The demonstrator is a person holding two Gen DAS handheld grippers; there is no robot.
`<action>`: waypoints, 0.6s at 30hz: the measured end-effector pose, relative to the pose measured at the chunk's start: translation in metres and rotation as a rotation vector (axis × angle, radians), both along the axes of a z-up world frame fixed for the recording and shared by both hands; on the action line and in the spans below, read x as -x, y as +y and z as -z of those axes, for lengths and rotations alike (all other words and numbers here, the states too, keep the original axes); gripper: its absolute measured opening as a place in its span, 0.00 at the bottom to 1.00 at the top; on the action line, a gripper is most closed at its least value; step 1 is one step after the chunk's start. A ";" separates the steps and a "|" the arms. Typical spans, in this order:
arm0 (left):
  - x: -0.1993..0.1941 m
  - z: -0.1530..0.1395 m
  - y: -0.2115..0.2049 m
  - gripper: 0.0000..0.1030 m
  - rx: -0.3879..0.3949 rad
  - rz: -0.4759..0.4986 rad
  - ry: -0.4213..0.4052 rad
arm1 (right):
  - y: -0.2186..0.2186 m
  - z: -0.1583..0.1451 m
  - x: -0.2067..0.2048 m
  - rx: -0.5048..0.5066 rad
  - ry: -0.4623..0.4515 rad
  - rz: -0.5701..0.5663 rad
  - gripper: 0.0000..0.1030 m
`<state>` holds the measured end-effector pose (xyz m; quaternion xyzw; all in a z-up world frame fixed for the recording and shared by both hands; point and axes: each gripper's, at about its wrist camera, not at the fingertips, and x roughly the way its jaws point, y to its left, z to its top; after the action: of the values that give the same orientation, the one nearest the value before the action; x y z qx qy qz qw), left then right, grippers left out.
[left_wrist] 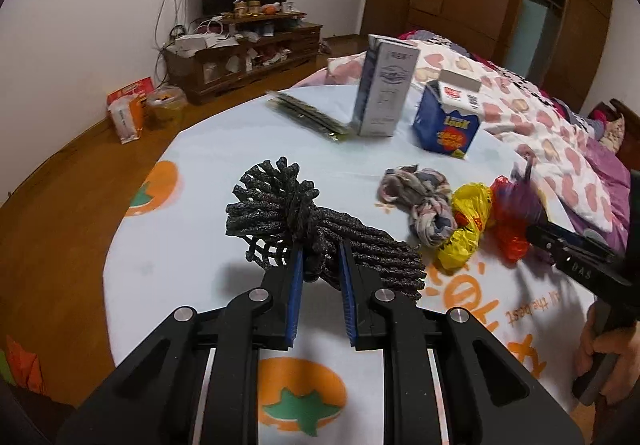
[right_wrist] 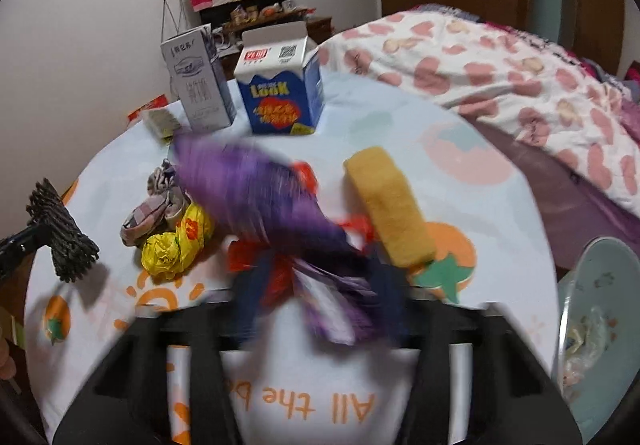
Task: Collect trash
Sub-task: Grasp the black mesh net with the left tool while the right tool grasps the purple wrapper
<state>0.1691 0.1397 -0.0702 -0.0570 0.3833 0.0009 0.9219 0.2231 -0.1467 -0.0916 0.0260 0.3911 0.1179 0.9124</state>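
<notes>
L gripper clamped on dark bundle, bundle sticking out past tips. R gripper closed on purple bag, blurred. Bin right of R fingers. Keep squeeze firm; carry low, avoid cartons.

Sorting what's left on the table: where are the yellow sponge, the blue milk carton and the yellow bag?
yellow sponge [right_wrist: 390,207], right wrist view, top face.
blue milk carton [right_wrist: 276,105], right wrist view, front panel.
yellow bag [left_wrist: 466,229], left wrist view, crumpled middle.
</notes>
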 end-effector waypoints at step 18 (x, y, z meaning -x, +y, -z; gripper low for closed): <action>0.033 -0.021 -0.024 0.17 -0.014 0.025 -0.058 | -0.019 -0.049 0.093 -0.054 -0.152 0.168 0.15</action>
<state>0.1359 0.1159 -0.0491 -0.0459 0.3572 -0.0095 0.9328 0.1302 -0.1659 -0.0423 0.0744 0.3141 0.0530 0.9450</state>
